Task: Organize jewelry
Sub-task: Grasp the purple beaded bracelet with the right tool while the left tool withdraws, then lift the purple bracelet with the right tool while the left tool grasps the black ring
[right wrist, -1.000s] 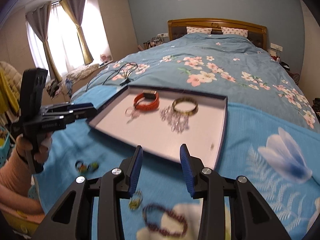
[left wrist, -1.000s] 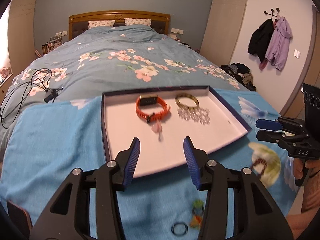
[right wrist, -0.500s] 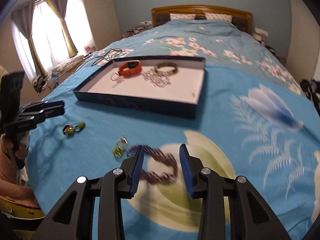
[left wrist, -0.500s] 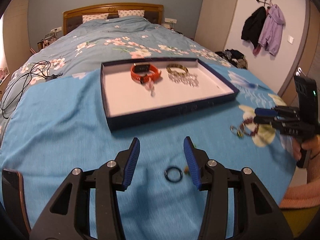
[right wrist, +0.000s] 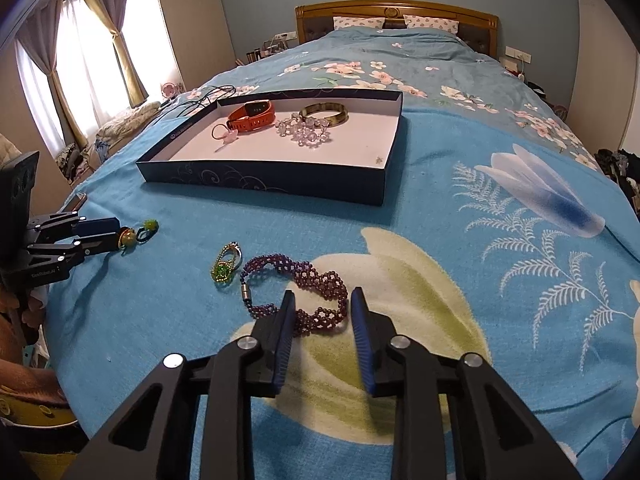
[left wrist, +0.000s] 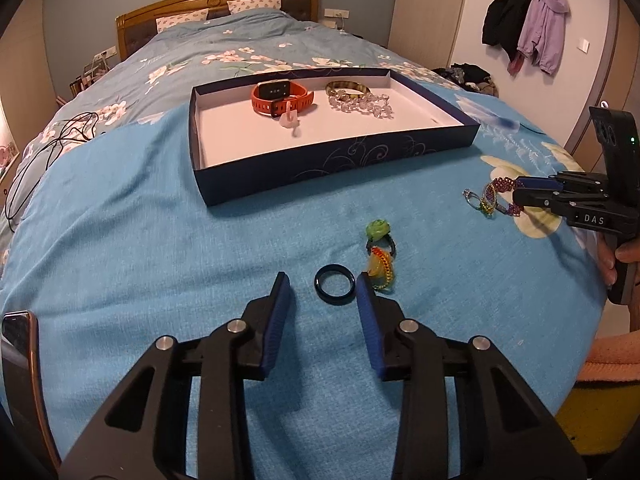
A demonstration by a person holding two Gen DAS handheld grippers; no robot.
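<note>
My left gripper [left wrist: 322,284] hangs low over the blue blanket, its jaws closing around a black ring [left wrist: 335,283] that lies between the tips, untouched by the left pad. A green flower ring [left wrist: 378,230] and a yellow-orange ring [left wrist: 380,268] lie just right of it. My right gripper [right wrist: 322,298] is closing over a purple beaded bracelet [right wrist: 304,276]; part of the band lies between its tips, not squeezed. A green gem ring [right wrist: 225,266] rests left of that bracelet. The dark blue tray [left wrist: 340,156] holds an orange watch [left wrist: 282,98], gold bangle [left wrist: 347,88] and crystal bracelet [left wrist: 360,104].
A phone [left wrist: 18,344] lies at the blanket's left edge and a black cable [left wrist: 52,148] trails over the floral duvet. Coats [left wrist: 524,28] hang on the right wall. The other hand's gripper [left wrist: 516,192] reaches in from the right, by the purple bracelet.
Both grippers sank toward the blanket and drew back from the tray. Their jaws have narrowed; the left now frames the black ring, the right the purple bracelet.
</note>
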